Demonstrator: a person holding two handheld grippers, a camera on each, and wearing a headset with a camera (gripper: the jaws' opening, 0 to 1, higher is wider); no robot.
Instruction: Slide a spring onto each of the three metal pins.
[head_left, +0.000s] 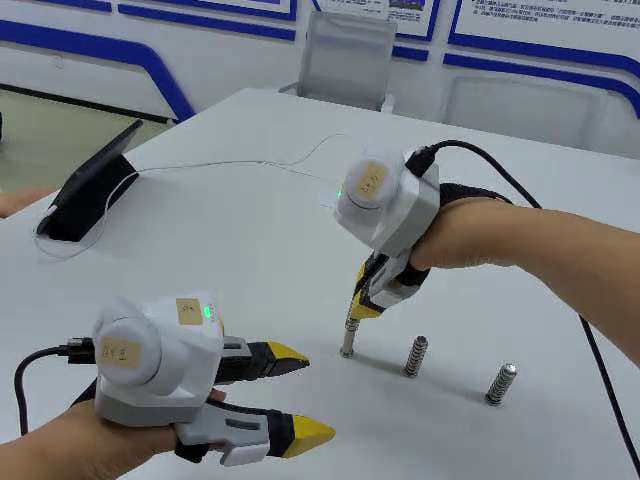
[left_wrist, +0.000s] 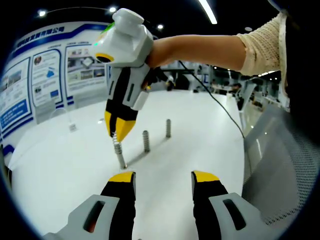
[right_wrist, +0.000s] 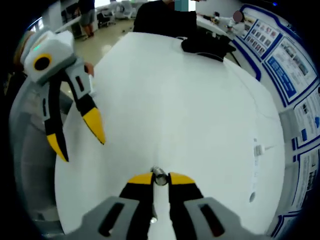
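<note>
On the white counter (head_left: 240, 250), the right tongs (head_left: 356, 306), the nearer pair, are pointing down and clamping the spring (head_left: 352, 323) over the pin (head_left: 347, 346) directly beneath their tips, with both long axes lining up vertically. The left tongs (head_left: 312, 393) are idling apart, well aside. The spring is showing as a short grey coil sitting high on its pin. The middle pin (head_left: 416, 356) and far pin (head_left: 501, 384), beside the right tongs, are already wearing coils.
</note>
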